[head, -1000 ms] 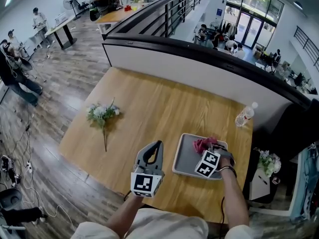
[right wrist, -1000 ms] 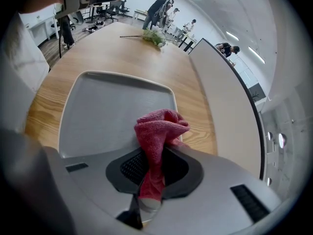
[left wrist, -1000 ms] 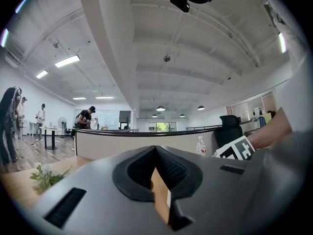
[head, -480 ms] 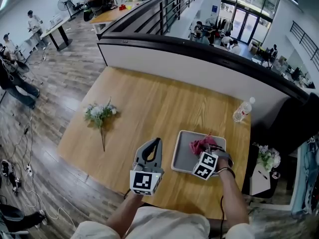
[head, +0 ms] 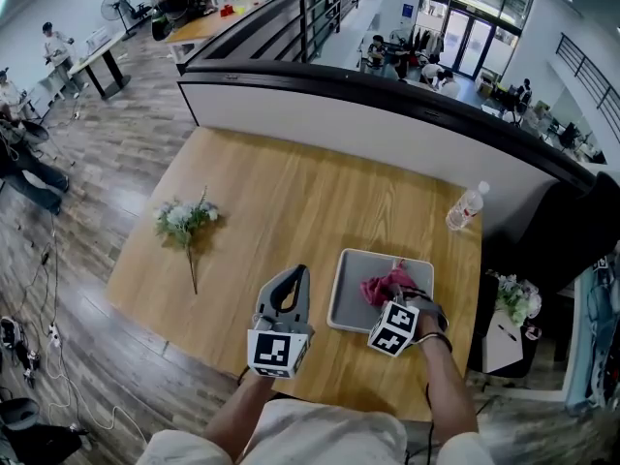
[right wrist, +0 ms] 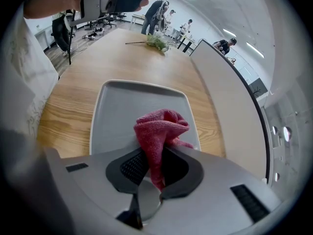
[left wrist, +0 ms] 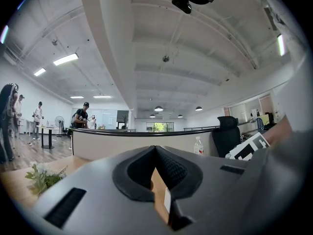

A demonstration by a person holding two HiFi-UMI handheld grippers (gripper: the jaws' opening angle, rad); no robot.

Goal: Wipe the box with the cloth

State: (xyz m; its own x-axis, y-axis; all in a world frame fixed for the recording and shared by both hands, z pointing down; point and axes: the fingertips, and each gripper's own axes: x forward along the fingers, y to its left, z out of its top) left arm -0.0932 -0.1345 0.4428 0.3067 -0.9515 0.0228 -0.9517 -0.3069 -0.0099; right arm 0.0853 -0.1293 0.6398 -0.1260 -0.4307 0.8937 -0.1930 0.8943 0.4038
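A shallow grey box like a tray lies near the front right of the wooden table. My right gripper is shut on a bunched red cloth, held over the box's right half. Whether the cloth touches the box floor is unclear. My left gripper is held to the left of the box, its jaws closed together with nothing between them, pointing across the table.
A bunch of flowers lies at the table's left. A water bottle stands near the back right corner. A low wall with a dark rail runs behind the table. People stand far off.
The right gripper and the cloth have shifted slightly left over the box. The left gripper has stayed about where it was.
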